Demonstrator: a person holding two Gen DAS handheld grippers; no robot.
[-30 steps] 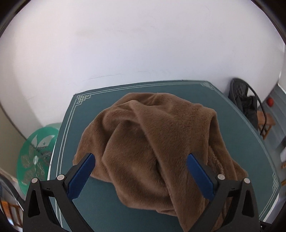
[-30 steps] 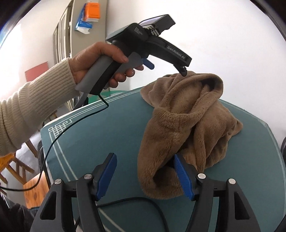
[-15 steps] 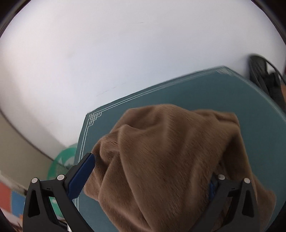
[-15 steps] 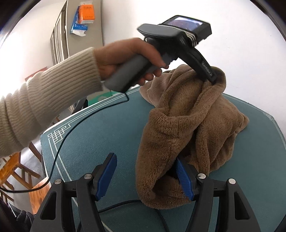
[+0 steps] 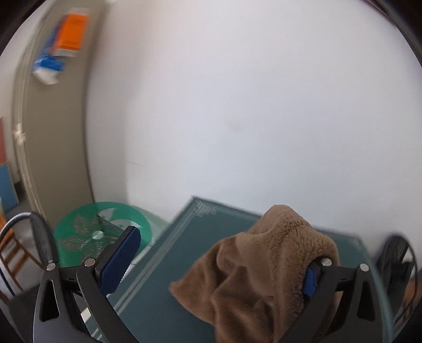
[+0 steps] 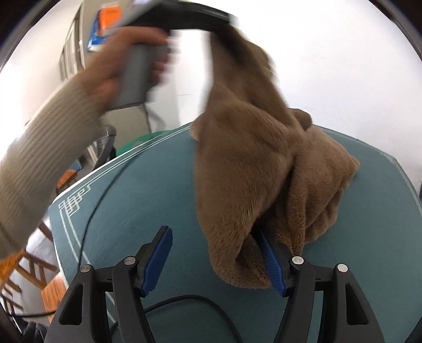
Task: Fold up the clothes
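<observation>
A brown fleece garment (image 6: 250, 158) lies bunched on the teal table (image 6: 145, 198). One end of it is pulled up off the table. In the left wrist view my left gripper (image 5: 221, 248) is open wide; the garment (image 5: 263, 263) hangs draped over its right finger, and the left finger (image 5: 124, 253) is bare. In the right wrist view a hand in a cream ribbed sleeve holds that left gripper (image 6: 221, 19) high, blurred, with the cloth trailing down from it. My right gripper (image 6: 211, 232) stands open low over the table; the garment's near end rests against its right finger.
A black cable (image 6: 184, 300) runs across the table's near side. Left of the table stand a green round panel (image 5: 97, 227), a black chair back (image 5: 39, 232) and wooden chairs (image 6: 15, 277). Another dark chair (image 5: 395, 258) is at the right. A white wall is behind.
My left gripper has risen and swung left and rolled, carrying the garment's end up on its right finger. The right gripper has stayed in place, open as before.
</observation>
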